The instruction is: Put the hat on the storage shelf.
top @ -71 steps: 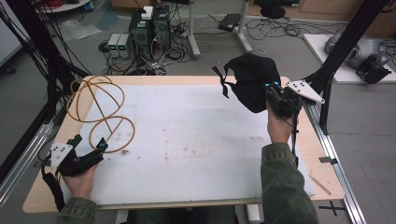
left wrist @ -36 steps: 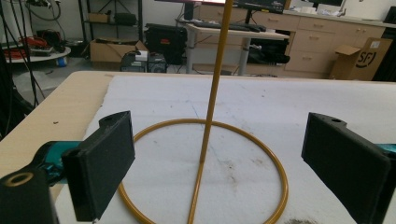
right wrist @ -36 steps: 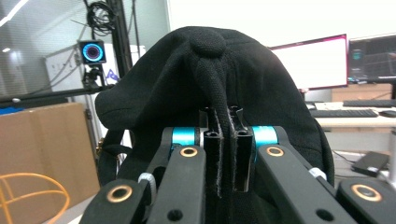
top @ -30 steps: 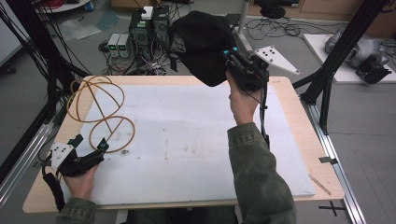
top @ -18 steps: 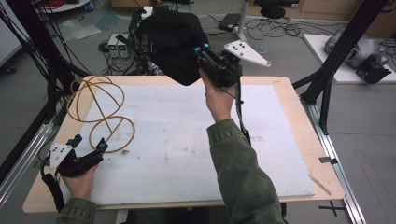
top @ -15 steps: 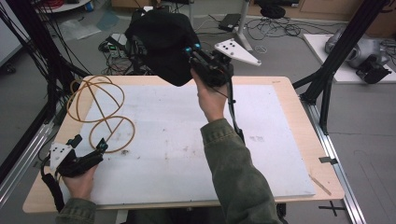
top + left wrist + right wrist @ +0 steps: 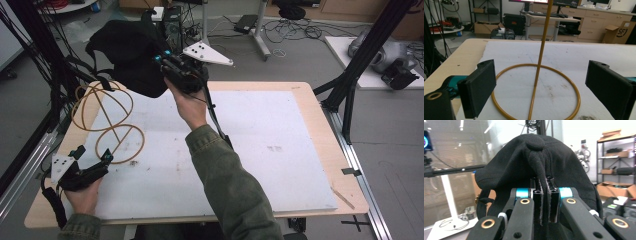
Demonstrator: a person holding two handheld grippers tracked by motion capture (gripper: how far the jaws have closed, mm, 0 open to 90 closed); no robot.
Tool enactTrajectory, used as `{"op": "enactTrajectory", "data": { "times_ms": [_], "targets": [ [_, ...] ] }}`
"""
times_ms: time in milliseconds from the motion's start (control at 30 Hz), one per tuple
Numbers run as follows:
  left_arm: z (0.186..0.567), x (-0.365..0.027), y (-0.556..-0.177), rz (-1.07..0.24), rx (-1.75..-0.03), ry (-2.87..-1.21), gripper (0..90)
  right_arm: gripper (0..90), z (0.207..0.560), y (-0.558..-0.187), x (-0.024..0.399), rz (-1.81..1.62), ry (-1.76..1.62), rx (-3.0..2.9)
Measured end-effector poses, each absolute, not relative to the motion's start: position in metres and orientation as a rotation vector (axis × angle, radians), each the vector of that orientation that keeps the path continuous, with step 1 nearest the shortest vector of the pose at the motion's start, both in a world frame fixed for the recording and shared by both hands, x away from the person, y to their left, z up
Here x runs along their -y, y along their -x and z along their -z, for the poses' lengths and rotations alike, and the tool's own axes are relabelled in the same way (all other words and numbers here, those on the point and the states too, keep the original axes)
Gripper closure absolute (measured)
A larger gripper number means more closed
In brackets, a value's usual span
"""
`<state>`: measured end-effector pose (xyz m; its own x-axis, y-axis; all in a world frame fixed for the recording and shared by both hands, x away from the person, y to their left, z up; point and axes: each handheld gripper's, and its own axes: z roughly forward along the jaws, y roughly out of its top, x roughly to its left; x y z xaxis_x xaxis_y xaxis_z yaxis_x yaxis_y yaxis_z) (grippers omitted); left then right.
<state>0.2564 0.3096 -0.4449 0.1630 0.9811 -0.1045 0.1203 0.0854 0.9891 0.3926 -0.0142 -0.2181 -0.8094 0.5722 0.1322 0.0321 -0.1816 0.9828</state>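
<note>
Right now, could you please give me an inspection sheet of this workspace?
Surface: white mat on a wooden table, faint smudges.
Job's things: black cap held in the air above the table's far left; yellow wire stand standing on the mat at left.
Clutter: nothing seen on the mat.
Grippers: right claw shut on the cap's fabric; left claw open, facing the stand's base ring.
Cables: one trails from the right claw along the forearm; more lie on the floor beyond.
Surroundings: black frame posts, computers, desks, cardboard boxes.
</note>
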Motion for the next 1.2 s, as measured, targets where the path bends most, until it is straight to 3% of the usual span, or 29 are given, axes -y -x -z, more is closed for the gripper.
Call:
{"op": "enactTrajectory", "data": {
  "times_ms": [1200],
  "targets": [
    [0.446, -0.314, -0.253, -0.941, -1.213, -1.295, 10.2, 87.0, 0.262, -0.403, -0.078, -2.164, -0.568, -1.958]
  ]
}}
